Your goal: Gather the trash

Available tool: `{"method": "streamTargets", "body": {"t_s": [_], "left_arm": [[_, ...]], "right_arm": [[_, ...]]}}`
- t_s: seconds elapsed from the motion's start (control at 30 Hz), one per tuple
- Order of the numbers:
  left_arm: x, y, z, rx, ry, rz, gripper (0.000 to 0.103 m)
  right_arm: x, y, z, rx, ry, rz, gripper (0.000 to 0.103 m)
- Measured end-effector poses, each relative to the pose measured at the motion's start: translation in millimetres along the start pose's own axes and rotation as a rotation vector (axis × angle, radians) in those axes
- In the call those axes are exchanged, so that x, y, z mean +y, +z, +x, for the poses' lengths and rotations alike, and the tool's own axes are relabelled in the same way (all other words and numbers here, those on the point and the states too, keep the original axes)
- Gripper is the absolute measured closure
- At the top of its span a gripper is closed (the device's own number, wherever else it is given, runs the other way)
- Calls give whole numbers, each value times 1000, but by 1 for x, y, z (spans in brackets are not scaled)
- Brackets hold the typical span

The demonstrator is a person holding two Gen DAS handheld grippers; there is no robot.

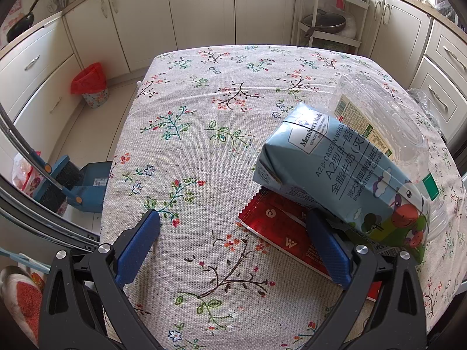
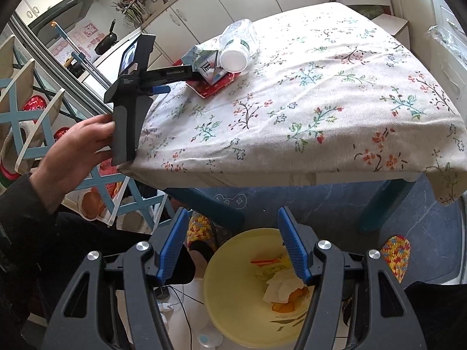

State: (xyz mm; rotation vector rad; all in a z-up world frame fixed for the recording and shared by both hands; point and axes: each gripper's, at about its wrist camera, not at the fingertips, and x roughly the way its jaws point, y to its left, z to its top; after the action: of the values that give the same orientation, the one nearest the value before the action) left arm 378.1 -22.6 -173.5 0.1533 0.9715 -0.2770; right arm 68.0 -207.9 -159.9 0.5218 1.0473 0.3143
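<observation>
On the floral tablecloth (image 1: pixel 204 145) a blue milk carton (image 1: pixel 344 172) lies across a red wrapper (image 1: pixel 280 227), with a clear plastic bottle (image 1: pixel 388 122) behind it. My left gripper (image 1: pixel 233 221) is open. Its right finger (image 1: pixel 324 242) rests over the wrapper beside the carton, and nothing is held. The right wrist view shows the same pile, carton (image 2: pixel 207 61) and bottle (image 2: pixel 239 46), with the left gripper (image 2: pixel 175 81) held by a hand (image 2: pixel 76 148). My right gripper (image 2: pixel 232 218) stands open and empty below the table edge, above a yellow bin (image 2: pixel 233 291) holding paper and orange scraps.
A small bin with a red liner (image 1: pixel 89 83) and a blue dustpan with broom (image 1: pixel 84 186) stand on the floor at left. Cabinets and a rack with a pan (image 1: pixel 327 23) line the far wall. A blue table leg (image 2: pixel 379 204) and a blue-and-white chair (image 2: pixel 29 116) flank the yellow bin.
</observation>
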Motion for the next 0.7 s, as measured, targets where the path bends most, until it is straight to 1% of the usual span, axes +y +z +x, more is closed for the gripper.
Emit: {"method": "streamTargets", "body": {"t_s": [0.3, 0.33, 0.37, 0.43, 0.57, 0.63, 0.7], "left_arm": [[0, 0, -1, 1, 1, -6, 8], [1, -1, -1, 3, 2, -8, 8], [0, -2, -3, 15, -3, -2, 8], [0, -4, -5, 29, -13, 13, 8], [5, -6, -10, 51, -14, -10, 8], [7, -7, -16, 36, -37, -25, 8], [8, -8, -23, 7, -52, -14, 8]], "right_arm": [[4, 9, 6, 0, 2, -25, 41], [4, 10, 7, 1, 1, -29, 39], [4, 11, 7, 2, 1, -28, 37], [3, 13, 10, 3, -1, -24, 37], [3, 19, 14, 2, -1, -22, 37], [5, 20, 15, 2, -1, -31, 37], [6, 21, 18, 6, -2, -34, 37]]}}
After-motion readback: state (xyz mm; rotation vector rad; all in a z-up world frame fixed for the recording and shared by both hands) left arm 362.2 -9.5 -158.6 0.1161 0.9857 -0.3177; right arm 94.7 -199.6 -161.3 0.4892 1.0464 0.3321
